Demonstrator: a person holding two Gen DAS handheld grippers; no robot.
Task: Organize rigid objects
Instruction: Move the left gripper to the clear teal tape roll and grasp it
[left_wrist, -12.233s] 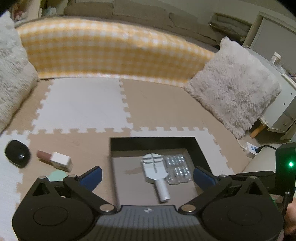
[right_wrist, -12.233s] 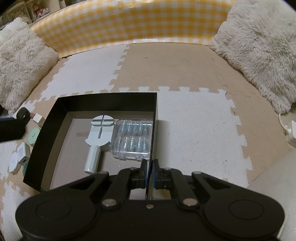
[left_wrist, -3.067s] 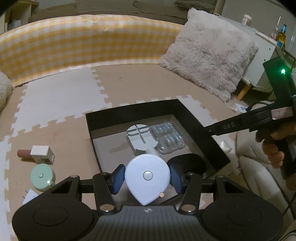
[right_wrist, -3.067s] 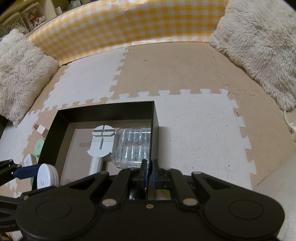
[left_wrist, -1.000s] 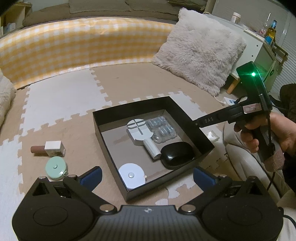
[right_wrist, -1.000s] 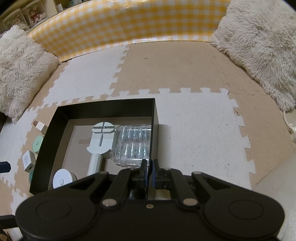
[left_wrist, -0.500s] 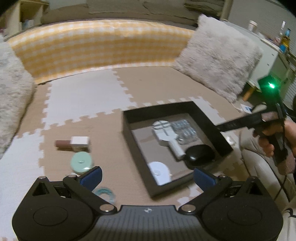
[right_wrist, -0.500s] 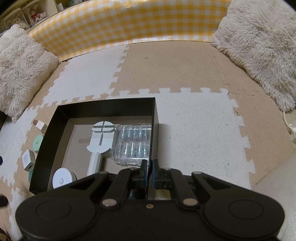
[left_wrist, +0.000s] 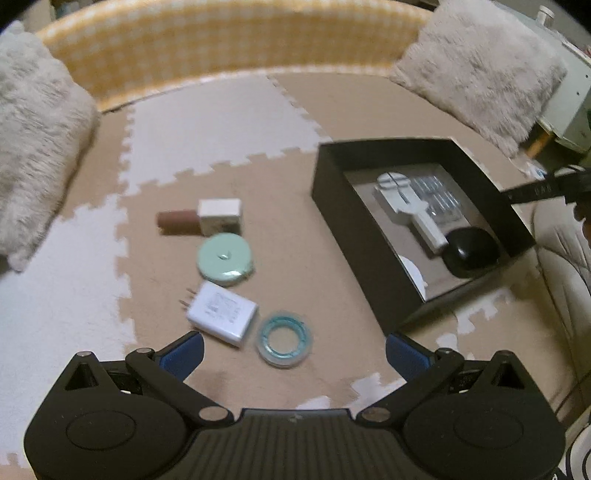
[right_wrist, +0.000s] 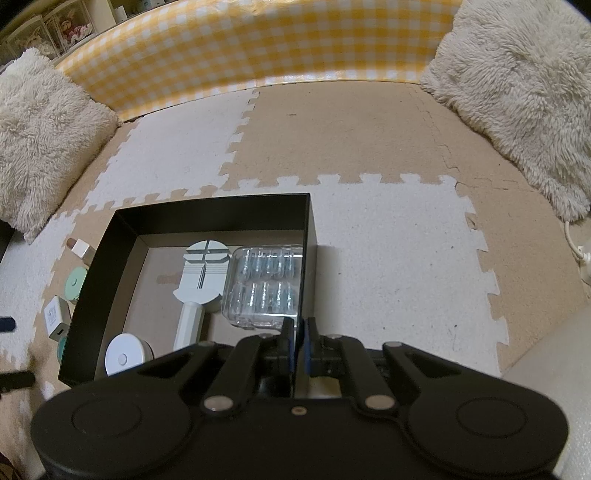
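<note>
My left gripper (left_wrist: 293, 350) is open and empty, low over loose items on the foam mat. A clear reel of teal tape (left_wrist: 284, 341) lies just ahead of its fingertips, with a white charger (left_wrist: 221, 312) to the left. Farther off are a mint round tape measure (left_wrist: 224, 259) and a brown-and-white lipstick box (left_wrist: 201, 220). The black box (left_wrist: 332, 206) at the right holds a white watch tool (left_wrist: 402, 199), a clear plastic case (left_wrist: 437, 197), a black mouse (left_wrist: 471, 251) and a white round tape measure (right_wrist: 123, 356). My right gripper (right_wrist: 298, 330) is shut on the box's right wall (right_wrist: 308, 266).
A yellow checked cushion wall (left_wrist: 236, 48) closes the back. Fluffy pillows lie at the left (left_wrist: 33, 140) and right (left_wrist: 480, 70). A white cabinet (left_wrist: 569, 110) and a cable with plug (right_wrist: 581, 254) are at the far right. A person's hand holds the right gripper (left_wrist: 535, 190).
My left gripper has swung left and lower, from facing the box to hovering over the charger and the tape reel. The right gripper and the box have stayed put.
</note>
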